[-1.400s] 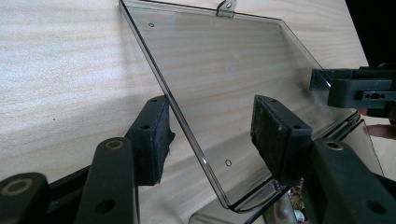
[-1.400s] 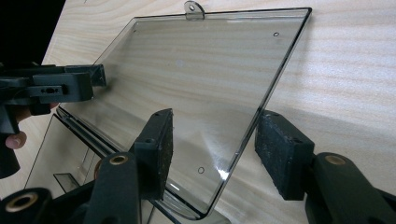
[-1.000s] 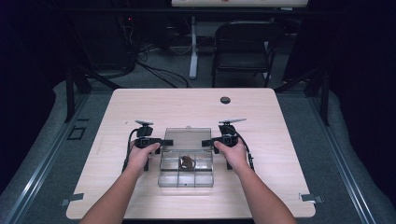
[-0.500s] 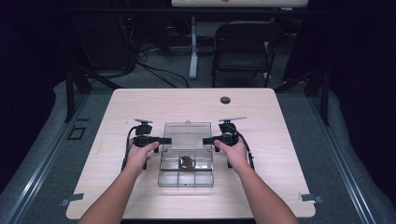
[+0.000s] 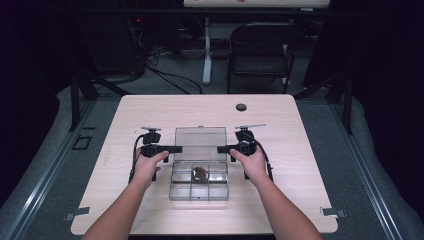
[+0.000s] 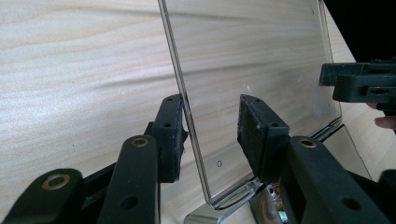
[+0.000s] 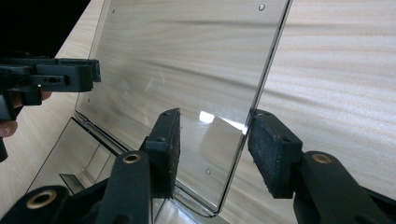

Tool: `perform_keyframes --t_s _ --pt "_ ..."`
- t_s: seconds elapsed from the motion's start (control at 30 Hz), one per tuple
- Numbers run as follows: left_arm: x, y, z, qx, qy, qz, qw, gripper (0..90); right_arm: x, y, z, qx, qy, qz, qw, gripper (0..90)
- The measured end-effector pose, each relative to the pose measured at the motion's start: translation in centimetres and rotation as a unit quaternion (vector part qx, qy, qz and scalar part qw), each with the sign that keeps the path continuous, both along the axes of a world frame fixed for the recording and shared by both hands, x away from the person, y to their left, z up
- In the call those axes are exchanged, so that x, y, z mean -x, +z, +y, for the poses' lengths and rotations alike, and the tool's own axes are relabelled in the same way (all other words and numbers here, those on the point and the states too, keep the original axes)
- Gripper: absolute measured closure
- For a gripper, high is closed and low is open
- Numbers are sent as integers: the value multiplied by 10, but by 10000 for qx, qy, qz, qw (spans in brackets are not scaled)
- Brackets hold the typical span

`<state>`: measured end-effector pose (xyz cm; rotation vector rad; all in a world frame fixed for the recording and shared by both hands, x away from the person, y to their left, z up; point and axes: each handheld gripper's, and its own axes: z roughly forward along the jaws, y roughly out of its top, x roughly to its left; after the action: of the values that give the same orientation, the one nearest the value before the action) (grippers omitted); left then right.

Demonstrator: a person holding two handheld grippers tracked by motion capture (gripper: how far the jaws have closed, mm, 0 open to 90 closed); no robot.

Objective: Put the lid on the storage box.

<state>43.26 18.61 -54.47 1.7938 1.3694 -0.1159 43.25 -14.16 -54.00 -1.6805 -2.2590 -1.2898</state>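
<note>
**Both grippers straddle the raised lid of the clear box**

A light wooden table [image 5: 150, 107] carries everything here. Near its middle sits a clear plastic compartment box [image 5: 200, 187] with its hinged lid [image 5: 200, 142] standing open at the box's far side. One of the box's middle cells holds a small brown object [image 5: 200, 173].

The left gripper [image 5: 172, 149] reaches in at the lid's left edge. Its jaws have just been closing, with that edge between them; one pad [image 6: 172, 135] is at the plastic, the other stands off.

The right gripper [image 5: 225, 149] comes in at the lid's right edge, jaws fairly wide, the edge between them near one pad [image 7: 273, 149].

A small dark disc [image 5: 241, 107] lies well beyond the lid.
</note>
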Motion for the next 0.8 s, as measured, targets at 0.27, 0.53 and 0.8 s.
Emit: perform_keyframes --t_s 0.27,0.53,0.8 --pt "3 4 1 -23 -2 -101 9999 637 3 5 0 31 46 -106 9999 542" --pt "6 8 2 30 17 -143 9999 642 6 10 0 39 64 -188 9998 542" --pt "7 15 1 -55 -20 -185 9998 650 9 15 -1 35 105 -281 9995 549"
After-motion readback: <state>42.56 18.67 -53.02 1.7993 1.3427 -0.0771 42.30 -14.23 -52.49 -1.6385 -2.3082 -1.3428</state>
